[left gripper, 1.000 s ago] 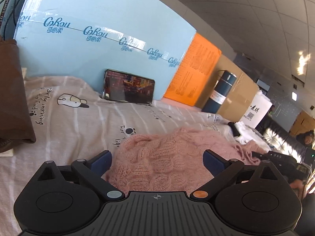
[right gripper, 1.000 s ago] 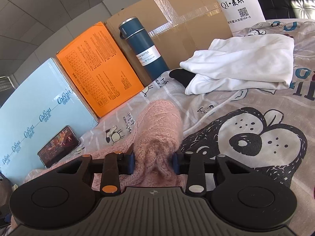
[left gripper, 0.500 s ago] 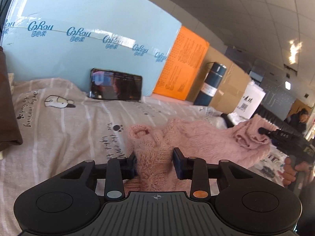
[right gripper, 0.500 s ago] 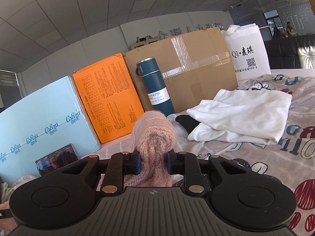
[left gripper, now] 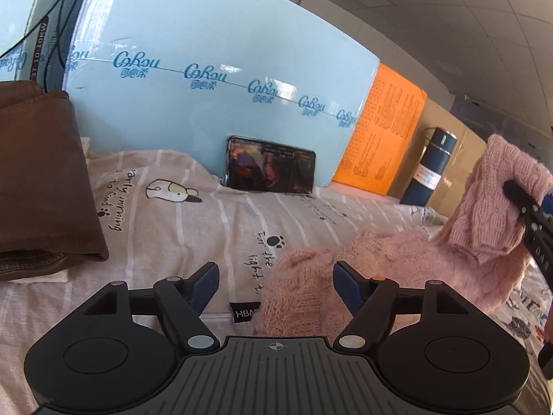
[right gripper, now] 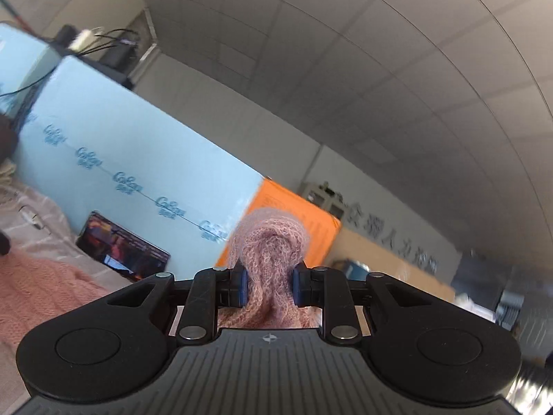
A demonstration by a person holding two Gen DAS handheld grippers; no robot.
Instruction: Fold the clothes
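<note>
The right claw (right gripper: 269, 285) pinches a bunched end of the fuzzy pink knitted sweater (left gripper: 373, 269), lifting it at three o'clock, probably to carry it over; the rest lies crumpled on the printed bedsheet (left gripper: 193, 228). The left claw (left gripper: 275, 278) is spread, empty.

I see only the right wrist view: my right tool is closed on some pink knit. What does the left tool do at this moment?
Observer: The left tool is open. Its fingers stand apart over the near edge of the pink sweater and grip nothing.
Operator: Is the whole sweater in the air?
Observer: No. Its body lies on the bedsheet; only one end is raised, hanging from the right tool.
Operator: Is anything lying close to the left tool?
Observer: Yes, a small black tag shows on the sheet, right beside the sweater's near edge.
</note>
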